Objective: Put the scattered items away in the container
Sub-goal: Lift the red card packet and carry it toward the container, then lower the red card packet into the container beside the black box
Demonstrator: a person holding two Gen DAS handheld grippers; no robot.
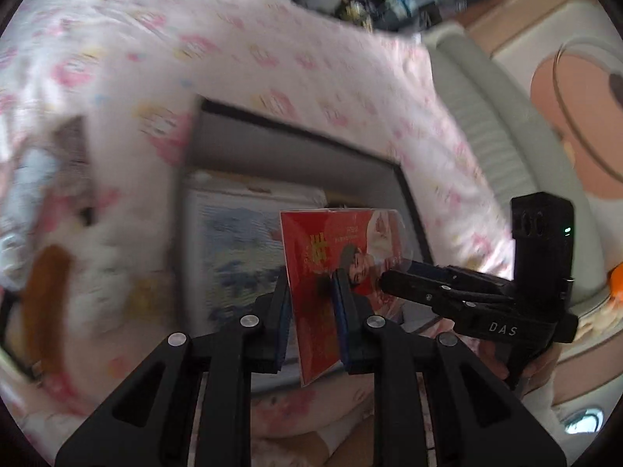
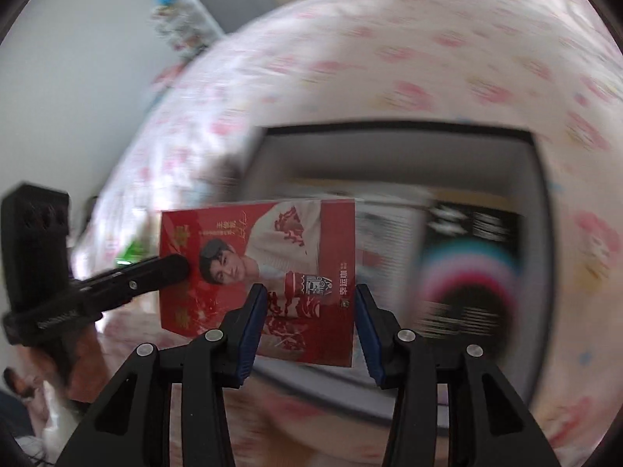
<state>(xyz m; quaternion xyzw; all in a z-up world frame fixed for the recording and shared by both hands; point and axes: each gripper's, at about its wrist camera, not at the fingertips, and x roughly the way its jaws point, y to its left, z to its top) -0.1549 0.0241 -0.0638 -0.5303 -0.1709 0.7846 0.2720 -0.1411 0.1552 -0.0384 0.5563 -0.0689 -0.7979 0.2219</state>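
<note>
A red photo card (image 1: 331, 257) in a clear sleeve hangs above the grey, dark-rimmed container (image 1: 292, 128). My left gripper (image 1: 311, 276) is shut on the card, which stands edge-on between its blue pads. In the right wrist view the same card (image 2: 292, 249) faces the camera, and the left gripper (image 2: 175, 264) pinches its left part. My right gripper (image 2: 309, 292) is open, with the card just beyond its fingertips and no pad pressing on it. From the left wrist view the right gripper (image 1: 385, 282) points at the card's face. The container (image 2: 389, 126) lies below.
The container sits on a bed with a pink patterned sheet (image 2: 428, 50). Inside lie a black book with rainbow arcs (image 2: 467, 264) and a pale blue-and-yellow cover (image 1: 233, 241). Blurred soft toys (image 1: 50, 292) lie at the left. A grey ribbed cushion (image 1: 486, 116) runs along the right.
</note>
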